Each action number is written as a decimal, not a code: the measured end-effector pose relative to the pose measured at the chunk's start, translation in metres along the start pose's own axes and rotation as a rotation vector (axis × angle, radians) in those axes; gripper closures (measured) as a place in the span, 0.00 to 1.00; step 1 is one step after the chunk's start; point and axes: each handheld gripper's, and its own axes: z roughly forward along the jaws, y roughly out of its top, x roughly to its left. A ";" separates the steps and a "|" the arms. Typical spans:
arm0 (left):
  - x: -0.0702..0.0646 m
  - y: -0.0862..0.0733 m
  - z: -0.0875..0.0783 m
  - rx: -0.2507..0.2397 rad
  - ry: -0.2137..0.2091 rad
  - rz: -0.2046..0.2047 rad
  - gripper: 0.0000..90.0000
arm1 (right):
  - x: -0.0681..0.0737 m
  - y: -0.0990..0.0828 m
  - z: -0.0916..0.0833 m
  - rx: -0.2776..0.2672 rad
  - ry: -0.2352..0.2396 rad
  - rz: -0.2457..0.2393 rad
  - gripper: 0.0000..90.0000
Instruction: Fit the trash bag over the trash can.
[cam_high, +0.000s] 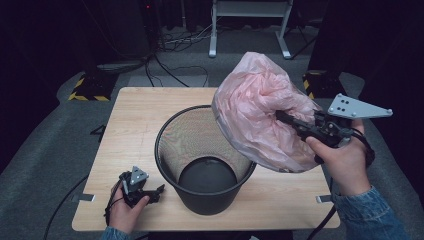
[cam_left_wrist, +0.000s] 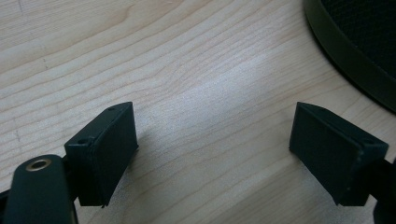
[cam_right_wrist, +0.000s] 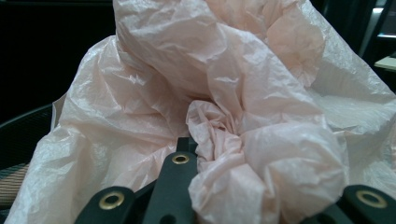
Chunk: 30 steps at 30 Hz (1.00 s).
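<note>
We read the right tongs (cam_high: 292, 121) as clamped narrow on a bunched fold of the pink plastic bag (cam_high: 260, 107); in the right gripper view the crumpled film (cam_right_wrist: 233, 135) is wadded right between the black jaws and billows up past them. The bag hangs in the air, puffed out, over the right-hand rim of the black mesh waste bin (cam_high: 172, 150), its lower edge just above or brushing that rim, we cannot tell which. The left tongs (cam_high: 150, 192) rest low on the counter (cam_high: 130, 115) just beside the bin's base, jaws wide apart with nothing between them; the left gripper view shows bare wood between the two pads (cam_left_wrist: 105, 151) and the bin's curved dark wall (cam_left_wrist: 345, 51) at upper right. The bin stands upright mid-counter and looks empty inside, dark bottom showing, no liner in it. Step in hand, as we judge it: carrying the bag to the bin, either to line it or to drop it in; the bag's mouth is not clearly visible so we cannot say which end is gripped. Next move likely calls for the right hand to bring the bag over the opening and lower it, and for the left tongs to come up and catch the film or steady the rim, since a one-point grip leaves the bag floppy and it could snag on the mesh edge.
</note>
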 end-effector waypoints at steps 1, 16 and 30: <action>0.000 0.000 0.000 0.000 0.002 0.003 0.17 | 0.002 0.001 0.002 0.005 0.006 -0.002 0.91; -0.001 0.000 -0.001 -0.004 0.014 0.001 0.18 | 0.037 0.021 0.038 0.055 0.106 -0.007 0.90; 0.004 -0.007 -0.008 -0.009 0.026 -0.008 0.22 | 0.068 0.031 0.069 0.097 0.188 -0.018 0.88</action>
